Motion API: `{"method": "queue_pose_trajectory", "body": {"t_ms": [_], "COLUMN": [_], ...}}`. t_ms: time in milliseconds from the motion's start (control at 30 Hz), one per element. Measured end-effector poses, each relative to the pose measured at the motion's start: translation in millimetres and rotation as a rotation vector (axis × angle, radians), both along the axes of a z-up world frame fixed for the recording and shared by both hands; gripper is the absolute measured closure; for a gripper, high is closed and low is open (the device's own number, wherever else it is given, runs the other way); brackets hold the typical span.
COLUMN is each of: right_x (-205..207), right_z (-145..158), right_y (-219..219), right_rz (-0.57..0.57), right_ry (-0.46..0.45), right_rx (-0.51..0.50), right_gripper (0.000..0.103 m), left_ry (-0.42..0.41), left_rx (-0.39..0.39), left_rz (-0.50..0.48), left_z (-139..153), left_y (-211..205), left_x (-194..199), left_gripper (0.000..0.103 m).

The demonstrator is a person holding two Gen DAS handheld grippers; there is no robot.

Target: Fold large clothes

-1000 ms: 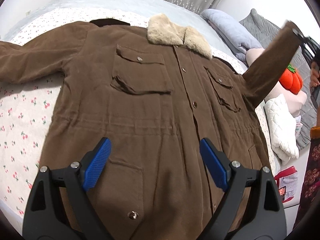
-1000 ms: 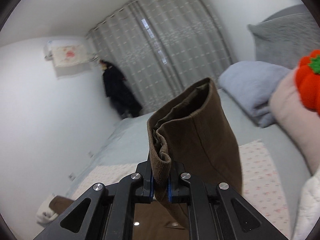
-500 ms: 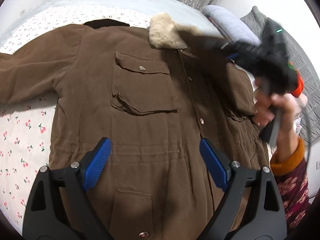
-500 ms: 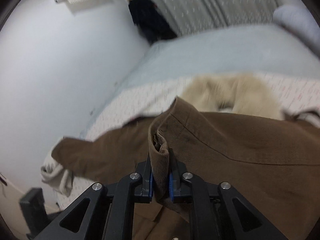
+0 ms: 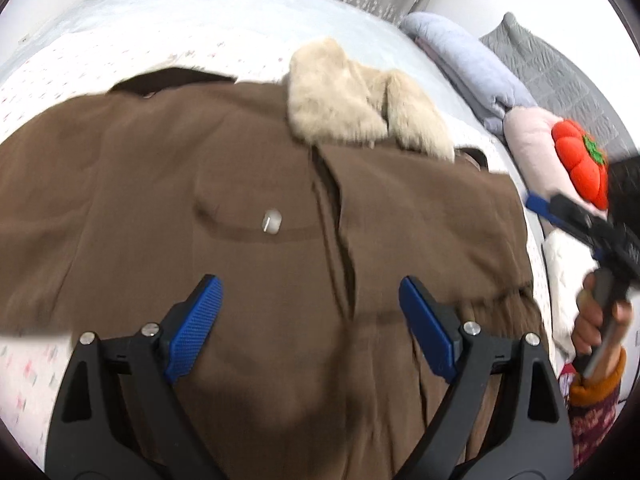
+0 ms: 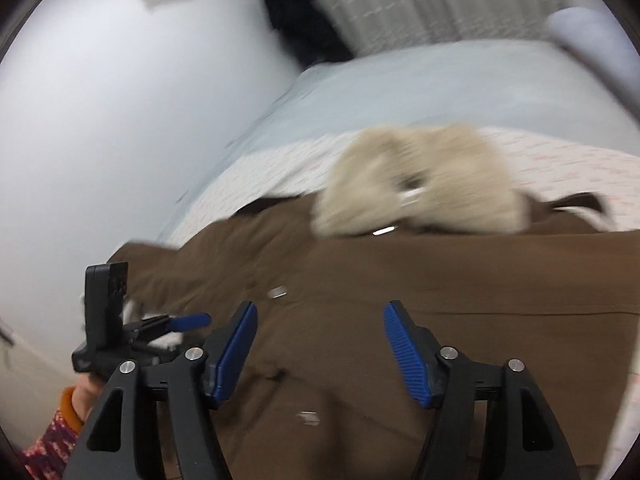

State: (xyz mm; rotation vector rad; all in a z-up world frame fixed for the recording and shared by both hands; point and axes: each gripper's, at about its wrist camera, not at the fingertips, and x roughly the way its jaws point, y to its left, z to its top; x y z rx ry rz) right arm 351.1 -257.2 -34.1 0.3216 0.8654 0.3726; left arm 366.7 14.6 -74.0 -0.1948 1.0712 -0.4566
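A large brown jacket (image 5: 256,248) with a cream fur collar (image 5: 360,100) lies spread on the bed; it also shows in the right wrist view (image 6: 440,280). Its right sleeve (image 5: 432,224) lies folded across the chest. My left gripper (image 5: 308,316) hovers open and empty above the jacket's middle. My right gripper (image 6: 320,344) is open and empty above the folded sleeve; it also shows at the right edge of the left wrist view (image 5: 560,216). The left gripper shows at the left of the right wrist view (image 6: 176,320).
The bed has a floral sheet (image 5: 32,364) and a pale blue cover (image 5: 200,12). A folded blue blanket (image 5: 460,56), grey quilt (image 5: 560,68), pink pillow (image 5: 536,140) and orange pumpkin cushion (image 5: 580,168) lie at the right. A white wall (image 6: 120,120) is left.
My right gripper carried the sleeve cuff over the jacket's chest, let it go and opened. The sleeve now lies folded across the front. My left gripper moved closer to the collar.
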Motion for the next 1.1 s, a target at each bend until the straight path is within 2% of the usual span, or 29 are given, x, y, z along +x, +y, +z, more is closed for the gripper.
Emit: {"method": "queue_pose_trajectory", "body": {"t_ms": [33, 100, 200, 267, 300, 333, 400, 467, 533, 633, 667, 700, 733, 767, 833, 867, 900, 933, 967, 1033, 1100], "right_x": [-2, -6, -13, -15, -14, -12, -10, -2, 8, 30, 38, 42, 45, 48, 46, 46, 50, 59, 67, 65, 61], "right_z": [0, -1, -9, -15, -20, -24, -31, -42, -52, -72, -82, -87, -90, -90, -76, -70, -75, -87, -105, -107, -103], "right_y": [-13, -46, -87, -116, -126, -134, -153, -174, -188, -207, -214, -217, -218, -216, -205, -197, -194, -195, -198, -202, -201], "right_rz": [-0.039, -0.126, -0.241, -0.311, -0.336, -0.359, -0.403, -0.441, -0.466, -0.499, -0.503, -0.503, -0.498, -0.494, -0.478, -0.464, -0.476, -0.489, -0.499, -0.541, -0.557], "right_ry": [0.001, 0.004, 0.007, 0.015, 0.02, 0.027, 0.036, 0.056, 0.076, 0.135, 0.159, 0.163, 0.157, 0.144, 0.064, 0.01, 0.018, 0.079, 0.142, 0.124, 0.13], "right_rx": [-0.013, -0.045, -0.087, -0.081, -0.074, -0.07, -0.064, -0.048, -0.004, 0.079, 0.134, 0.17, 0.198, 0.192, 0.101, 0.013, -0.043, -0.078, -0.078, -0.06, -0.072], "right_gripper": [0.034, 0.034, 0.034, 0.034, 0.034, 0.034, 0.044, 0.044, 0.044, 0.042, 0.041, 0.045, 0.055, 0.083, 0.09, 0.09, 0.09, 0.09, 0.084, 0.074, 0.063], "left_ry": [0.005, 0.026, 0.043, 0.016, -0.004, -0.043, -0.117, -0.182, -0.184, -0.144, -0.134, -0.141, -0.149, -0.164, -0.214, -0.234, -0.226, -0.194, -0.183, -0.212, -0.205], "left_rx": [-0.026, -0.059, -0.026, 0.057, 0.066, 0.062, 0.037, 0.003, 0.012, 0.08, 0.093, 0.101, 0.104, 0.109, 0.117, 0.12, 0.114, 0.106, 0.104, 0.116, 0.135], "left_rz": [-0.002, 0.0, -0.022, -0.034, -0.035, -0.032, -0.016, 0.008, 0.034, 0.032, 0.03, 0.029, 0.028, 0.027, 0.027, 0.026, 0.028, 0.027, 0.024, 0.03, 0.027], "left_z": [-5, -14, -29, -38, -37, -31, -16, -2, -2, -22, -30, -32, -32, -30, -22, -21, -28, -37, -50, -49, -45], "left_y": [-7, -20, -44, -61, -64, -67, -66, -60, -56, -58, -59, -59, -59, -60, -59, -60, -60, -61, -62, -64, -63], "left_x": [11, 27, 42, 47, 46, 43, 34, 22, 21, 26, 28, 27, 24, 22, 13, 13, 17, 23, 26, 24, 22], "left_gripper": [0.014, 0.022, 0.038, 0.071, 0.079, 0.094, 0.094, 0.095, 0.095, 0.095, 0.095, 0.095, 0.095, 0.095, 0.095, 0.095, 0.095, 0.094, 0.091, 0.091, 0.085]}}
